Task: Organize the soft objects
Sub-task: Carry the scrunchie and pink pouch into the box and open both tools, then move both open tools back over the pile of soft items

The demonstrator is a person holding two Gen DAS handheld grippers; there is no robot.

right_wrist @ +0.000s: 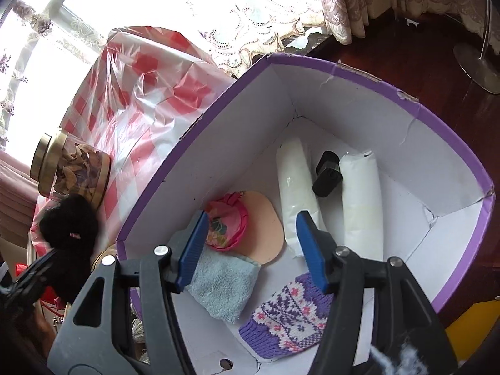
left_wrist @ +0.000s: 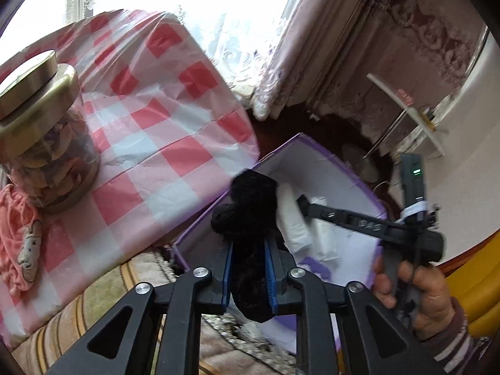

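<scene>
While left gripper (left_wrist: 248, 276) hangs over purple-rimmed box (right_wrist: 328, 62), its jaws pinch black fuzzy sock (left_wrist: 250, 218), sock dangling above box's near edge. Right gripper (right_wrist: 251, 250) inside box, jaws spread, holding nothing. On box floor: two white rolls (right_wrist: 295, 187), blue towel (right_wrist: 225, 284), purple knitted hat (right_wrist: 290, 315), pink pouch (right_wrist: 225, 222). Gold-lidded jar (left_wrist: 47, 134) on checkered desk (left_wrist: 162, 125).

Bare floor in purple box (right_wrist: 359, 75) behind white rolls (right_wrist: 297, 187); front crowded with towel (right_wrist: 225, 284).
</scene>
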